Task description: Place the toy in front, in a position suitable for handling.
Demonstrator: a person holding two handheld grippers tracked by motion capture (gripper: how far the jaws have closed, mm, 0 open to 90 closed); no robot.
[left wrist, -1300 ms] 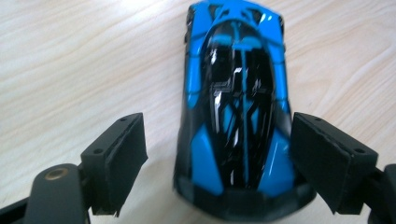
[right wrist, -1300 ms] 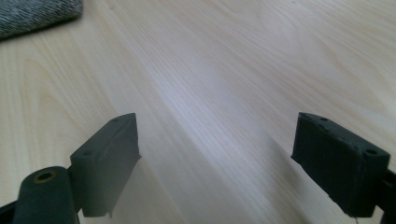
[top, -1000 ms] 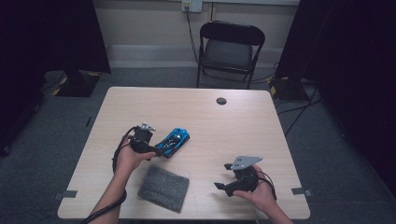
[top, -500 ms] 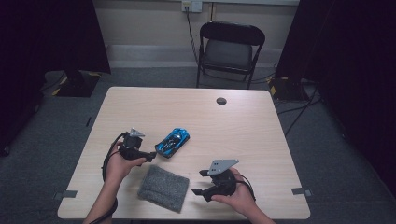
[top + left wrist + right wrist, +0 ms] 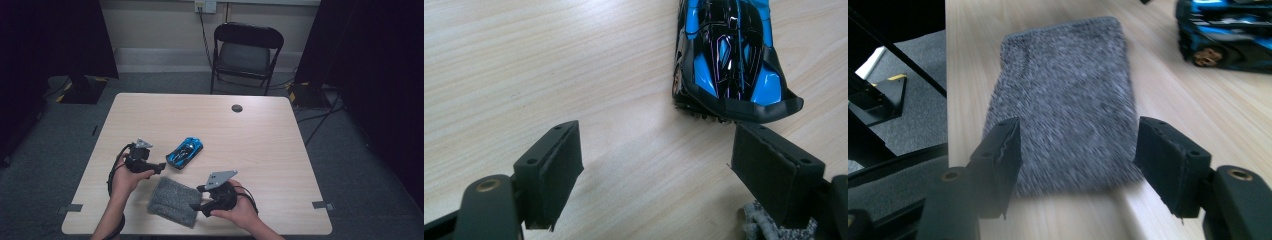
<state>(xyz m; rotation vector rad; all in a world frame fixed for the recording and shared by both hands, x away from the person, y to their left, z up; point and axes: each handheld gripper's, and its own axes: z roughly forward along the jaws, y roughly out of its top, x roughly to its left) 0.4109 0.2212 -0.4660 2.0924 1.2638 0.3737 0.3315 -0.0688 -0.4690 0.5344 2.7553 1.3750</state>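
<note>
No text, label, brand, number or sign can be read on anything here.

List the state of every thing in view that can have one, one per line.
Left claw: open, nothing between its jaws.
Right claw: open, jaws have just been closing, not yet pressing the cloth.
Grey cloth: folded, flat near the table's front edge.
Blue toy car: upright on its wheels.
Folding chair: unfolded, empty.

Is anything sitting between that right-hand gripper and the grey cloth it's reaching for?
Nothing visible. The right gripper points straight at the grey cloth, its jaws apart and just closing in, the cloth's near edge already between them, not yet pinched. The blue toy car lies off to the side, nearer the left gripper.
</note>
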